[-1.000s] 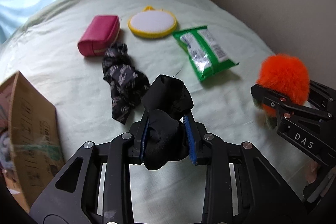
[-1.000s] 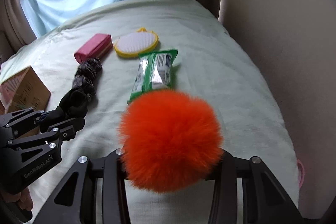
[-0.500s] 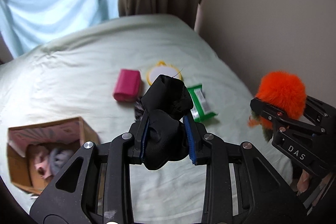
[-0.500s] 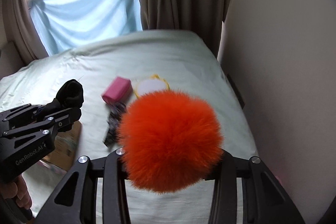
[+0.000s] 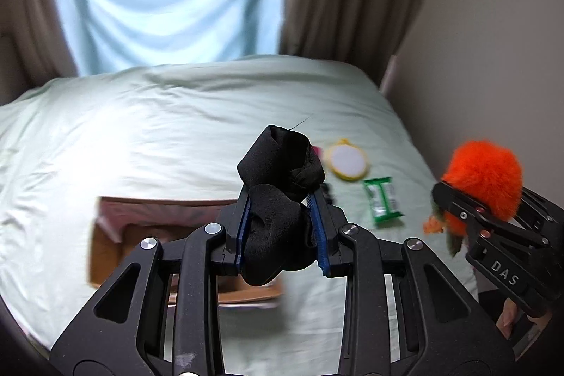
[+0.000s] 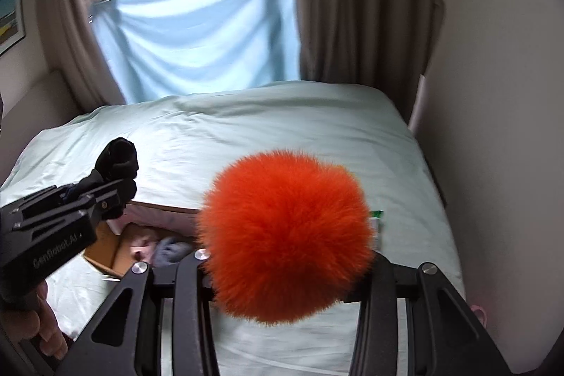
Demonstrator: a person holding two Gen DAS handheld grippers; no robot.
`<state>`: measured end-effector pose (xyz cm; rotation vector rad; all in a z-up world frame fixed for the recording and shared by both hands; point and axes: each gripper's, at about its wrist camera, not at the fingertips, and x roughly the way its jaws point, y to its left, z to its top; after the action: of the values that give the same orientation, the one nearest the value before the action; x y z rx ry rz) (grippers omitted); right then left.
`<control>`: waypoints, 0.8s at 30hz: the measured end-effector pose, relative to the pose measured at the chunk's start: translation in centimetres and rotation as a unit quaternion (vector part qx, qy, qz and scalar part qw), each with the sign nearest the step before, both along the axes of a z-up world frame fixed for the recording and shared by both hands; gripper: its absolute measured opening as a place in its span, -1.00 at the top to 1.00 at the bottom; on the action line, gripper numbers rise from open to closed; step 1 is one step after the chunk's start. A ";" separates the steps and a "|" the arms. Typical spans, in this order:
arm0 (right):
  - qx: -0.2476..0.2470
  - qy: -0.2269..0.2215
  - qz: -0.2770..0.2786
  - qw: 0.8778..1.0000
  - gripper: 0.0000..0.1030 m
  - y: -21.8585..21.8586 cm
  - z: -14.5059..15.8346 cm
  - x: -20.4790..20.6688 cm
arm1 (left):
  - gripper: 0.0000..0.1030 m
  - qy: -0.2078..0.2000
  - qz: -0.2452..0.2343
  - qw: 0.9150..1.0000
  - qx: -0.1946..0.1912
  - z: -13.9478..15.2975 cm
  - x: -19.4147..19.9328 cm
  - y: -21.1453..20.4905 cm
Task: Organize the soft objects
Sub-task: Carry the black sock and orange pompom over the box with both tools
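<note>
My left gripper (image 5: 282, 228) is shut on a bundle of black cloth (image 5: 278, 199) and holds it high above the bed, over an open cardboard box (image 5: 116, 235). My right gripper (image 6: 289, 277) is shut on a fluffy orange pom-pom (image 6: 285, 235) that hides its fingertips; it also shows in the left wrist view (image 5: 483, 175). The box (image 6: 141, 242) holds pink and grey soft items (image 6: 169, 249). The left gripper with the black cloth (image 6: 116, 161) shows at the left of the right wrist view.
On the pale green bed (image 5: 141, 129) lie a yellow-rimmed round pad (image 5: 347, 161) and a green packet (image 5: 382, 199). A wall (image 5: 493, 59) runs along the bed's right side. Curtains (image 6: 352, 6) and a blue cloth (image 6: 197, 41) hang at the window behind.
Both grippers have risen and pulled back with their loads; the bed items look smaller and farther. The left gripper has moved over the cardboard box.
</note>
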<state>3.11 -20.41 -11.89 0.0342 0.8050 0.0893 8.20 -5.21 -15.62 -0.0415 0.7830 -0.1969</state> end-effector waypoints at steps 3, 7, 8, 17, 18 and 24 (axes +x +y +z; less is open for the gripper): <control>0.004 0.005 0.008 1.000 0.26 3.5 0.4 0.6 | 0.48 0.006 0.025 1.000 0.003 0.8 0.0 4.4; 0.009 0.017 0.016 1.000 0.26 8.6 -0.2 2.0 | 0.48 0.019 0.050 0.999 -0.001 0.9 0.1 10.3; 0.011 0.020 0.017 1.000 0.26 9.6 -0.3 2.2 | 0.48 0.026 0.056 0.998 -0.005 0.8 0.2 12.1; 0.023 0.060 0.001 0.998 0.26 17.8 -3.1 5.3 | 0.48 0.078 0.061 0.995 -0.005 -2.6 2.6 21.7; 0.025 0.066 0.000 0.998 0.26 18.6 -3.5 5.6 | 0.48 0.085 0.057 0.995 -0.002 -3.2 3.0 22.3; 0.028 0.107 0.001 0.994 0.26 22.3 -6.7 8.2 | 0.48 0.125 0.040 0.991 0.008 -7.4 4.9 24.5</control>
<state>11.36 1.85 -18.60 0.0970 1.0177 0.1114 13.14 19.29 -22.97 -0.0842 1.0308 -0.1106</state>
